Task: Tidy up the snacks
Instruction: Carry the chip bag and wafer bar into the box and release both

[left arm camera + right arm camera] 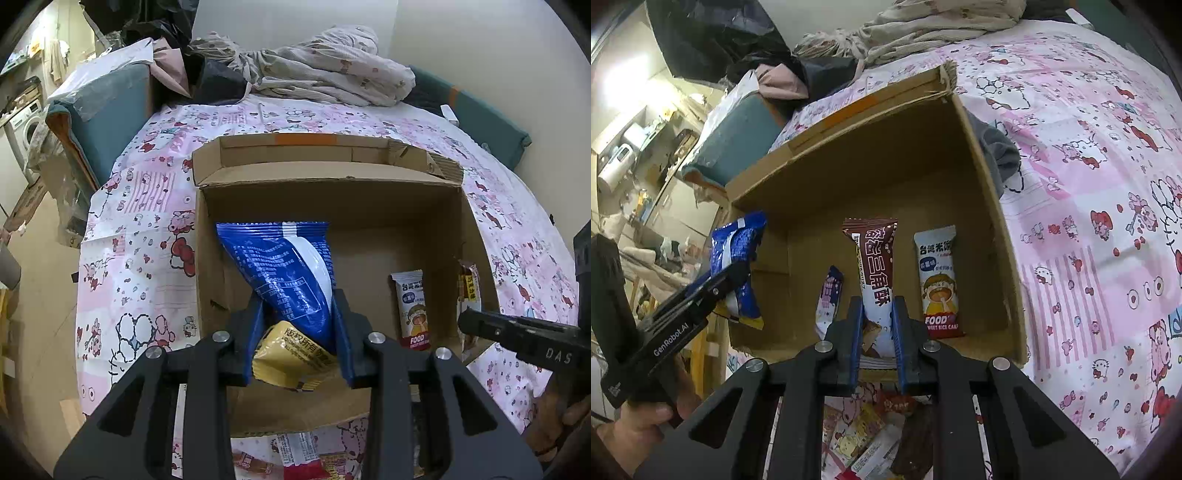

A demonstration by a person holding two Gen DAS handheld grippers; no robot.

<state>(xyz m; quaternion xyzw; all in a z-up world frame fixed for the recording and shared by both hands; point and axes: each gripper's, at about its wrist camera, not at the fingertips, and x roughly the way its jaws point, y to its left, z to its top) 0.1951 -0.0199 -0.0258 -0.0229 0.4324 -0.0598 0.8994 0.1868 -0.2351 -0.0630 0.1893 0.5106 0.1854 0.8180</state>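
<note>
An open cardboard box (369,206) (982,155) lies on a pink cartoon-print sheet. My left gripper (299,325) is shut on a blue and yellow snack bag (291,273), held over the box's left part; the bag also shows in the right wrist view (738,258). My right gripper (877,325) is shut on a brown and white snack bar (875,273), held over the box's near edge. A white "FOOD" rice cake pack (412,310) (938,280) stands against the box's right side. A small dark blue pack (829,299) leans in the box left of the bar.
Several loose snack packs (864,439) (295,454) lie on the sheet in front of the box. Bundled bedding (325,66) and a teal cushion (107,107) sit behind and to the left. A grey cloth (1001,151) lies by the box's right wall.
</note>
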